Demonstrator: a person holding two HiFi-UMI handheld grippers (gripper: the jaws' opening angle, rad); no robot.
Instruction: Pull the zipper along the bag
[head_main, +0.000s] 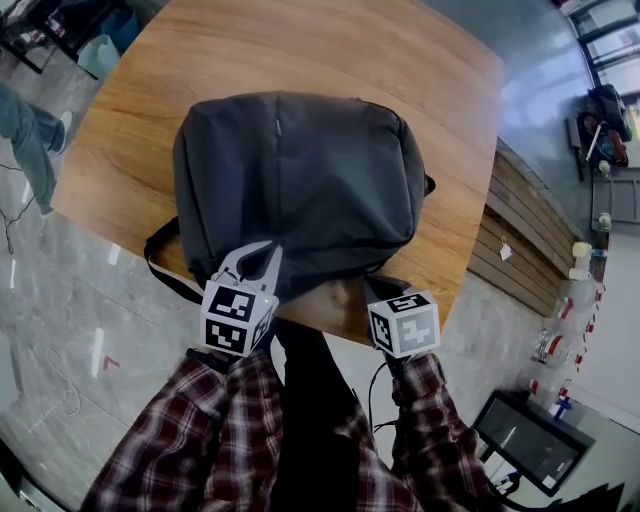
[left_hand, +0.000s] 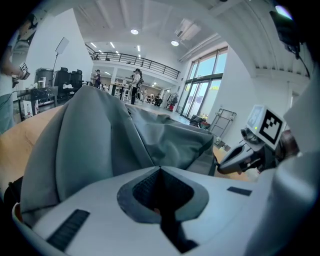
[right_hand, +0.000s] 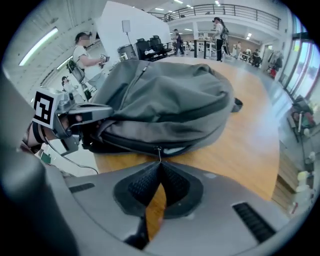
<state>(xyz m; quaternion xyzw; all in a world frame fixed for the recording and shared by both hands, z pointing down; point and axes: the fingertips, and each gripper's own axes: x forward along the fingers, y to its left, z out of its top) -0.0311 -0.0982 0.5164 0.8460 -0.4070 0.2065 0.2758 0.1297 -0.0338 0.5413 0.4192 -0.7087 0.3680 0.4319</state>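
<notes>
A dark grey backpack (head_main: 300, 170) lies flat on a round wooden table (head_main: 450, 120), its bottom edge toward me. My left gripper (head_main: 258, 268) is shut at the bag's near left edge, and in the left gripper view (left_hand: 160, 169) the grey fabric (left_hand: 100, 145) bunches up right past the tips. In the right gripper view the left gripper (right_hand: 92, 117) pinches that edge. My right gripper (right_hand: 160, 162) is shut on the thin metal zipper pull (right_hand: 158, 153), at the near end of the dark zipper line (right_hand: 125, 144). From the head view, only its marker cube (head_main: 403, 322) shows.
A black strap (head_main: 160, 262) hangs over the table's near left edge. The table edge runs just under both grippers. Wooden slatted steps (head_main: 520, 225) stand at the right, grey floor lies around, and people stand far off in the hall.
</notes>
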